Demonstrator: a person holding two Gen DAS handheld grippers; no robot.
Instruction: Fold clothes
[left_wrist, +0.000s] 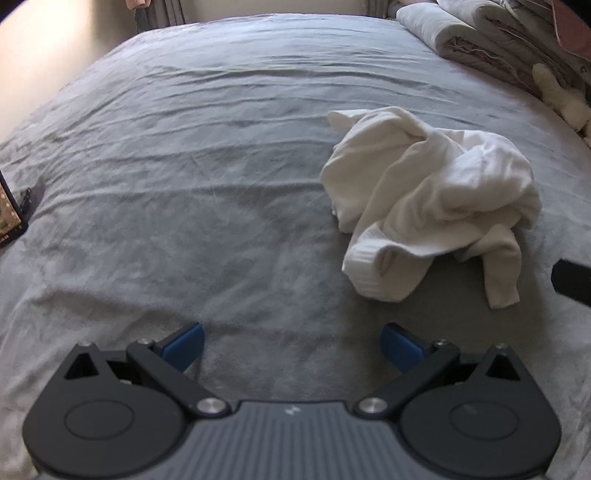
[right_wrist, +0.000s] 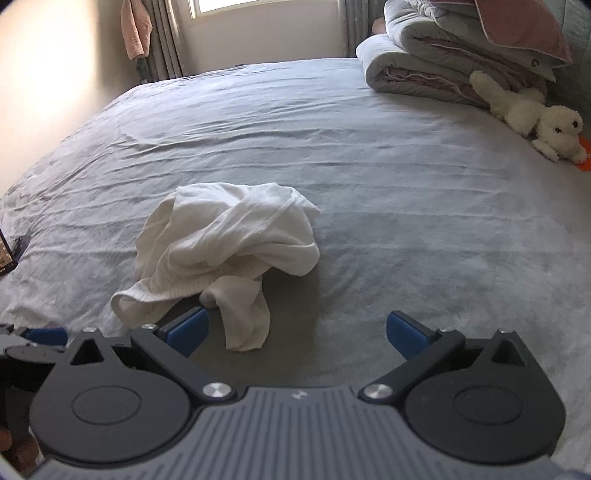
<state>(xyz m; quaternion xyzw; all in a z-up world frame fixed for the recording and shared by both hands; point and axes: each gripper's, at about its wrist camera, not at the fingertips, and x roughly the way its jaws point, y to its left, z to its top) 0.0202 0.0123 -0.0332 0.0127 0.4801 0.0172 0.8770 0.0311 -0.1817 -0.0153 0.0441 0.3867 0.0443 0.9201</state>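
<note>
Left wrist view: the left hand-held gripper (left_wrist: 291, 345) is hovering with jaws spread, empty, over the grey bed (left_wrist: 166, 166); a crumpled white garment (left_wrist: 424, 199) is lying right of centre.

Right wrist view: the right hand-held gripper (right_wrist: 295, 334) is likewise spread wide, the garment (right_wrist: 221, 251) lying just beyond its left finger; a plush toy (right_wrist: 532, 114) is resting at upper right.

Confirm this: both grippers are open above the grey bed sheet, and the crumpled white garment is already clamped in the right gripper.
Not clamped. In the right wrist view the right gripper is open and empty; the crumpled white garment lies loose on the grey bed sheet ahead of its blue fingers. The left gripper is open too.
</note>
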